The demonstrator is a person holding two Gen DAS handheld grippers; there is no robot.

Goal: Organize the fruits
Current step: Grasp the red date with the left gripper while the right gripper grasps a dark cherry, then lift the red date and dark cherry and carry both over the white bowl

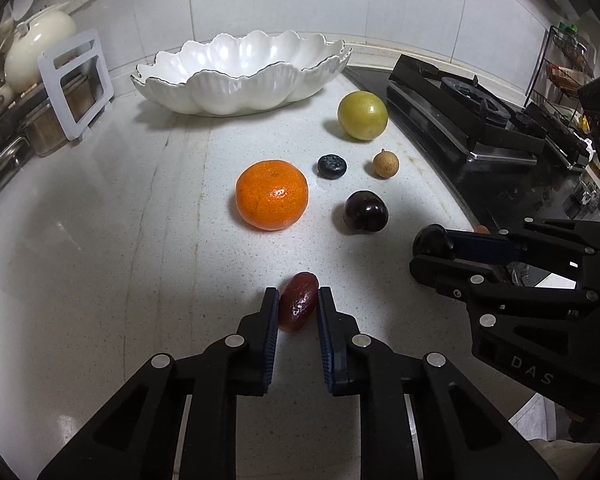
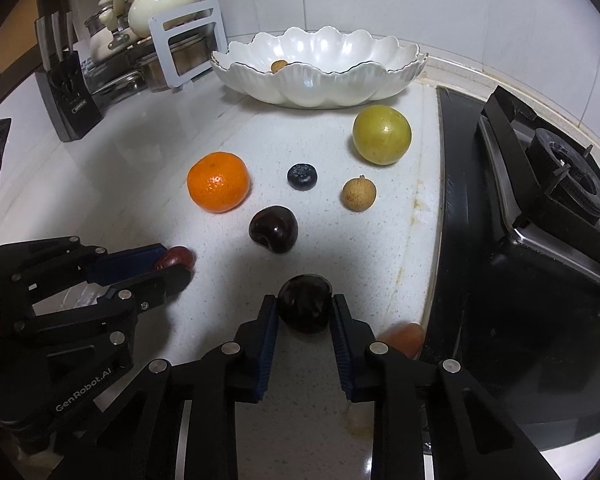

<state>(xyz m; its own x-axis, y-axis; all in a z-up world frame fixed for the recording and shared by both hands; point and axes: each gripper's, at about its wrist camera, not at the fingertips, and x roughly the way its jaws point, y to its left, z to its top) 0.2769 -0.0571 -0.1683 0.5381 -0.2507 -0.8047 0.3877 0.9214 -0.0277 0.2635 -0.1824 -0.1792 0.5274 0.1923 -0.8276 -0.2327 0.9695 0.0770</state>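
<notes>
— Where were the fruits?
— Low centre: the left gripper (image 1: 298, 300) clamped a red date (image 1: 298, 306), the right gripper (image 2: 305, 312) a dark cherry (image 2: 305, 309); tangerine (image 1: 272, 195) mid-frame on the counter (image 1: 100, 260), scalloped bowl (image 1: 240, 76) above

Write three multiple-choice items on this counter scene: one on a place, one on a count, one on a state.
1. Where is the white scalloped bowl?
A. at the back by the wall
B. on the stove
C. beside the left tool

2. How many fruits lie loose between the tools and the bowl?
A. three
B. five
C. seven

3. What is the left tool doing?
A. standing open over the counter
B. shut on the reddish oblong fruit
C. shut on the orange mandarin

Answers: 1 A, it sits against the tiled wall; 2 B, mandarin, blueberry, longan, green fruit, dark cherry; 3 B, both pads press that fruit's sides.
</notes>
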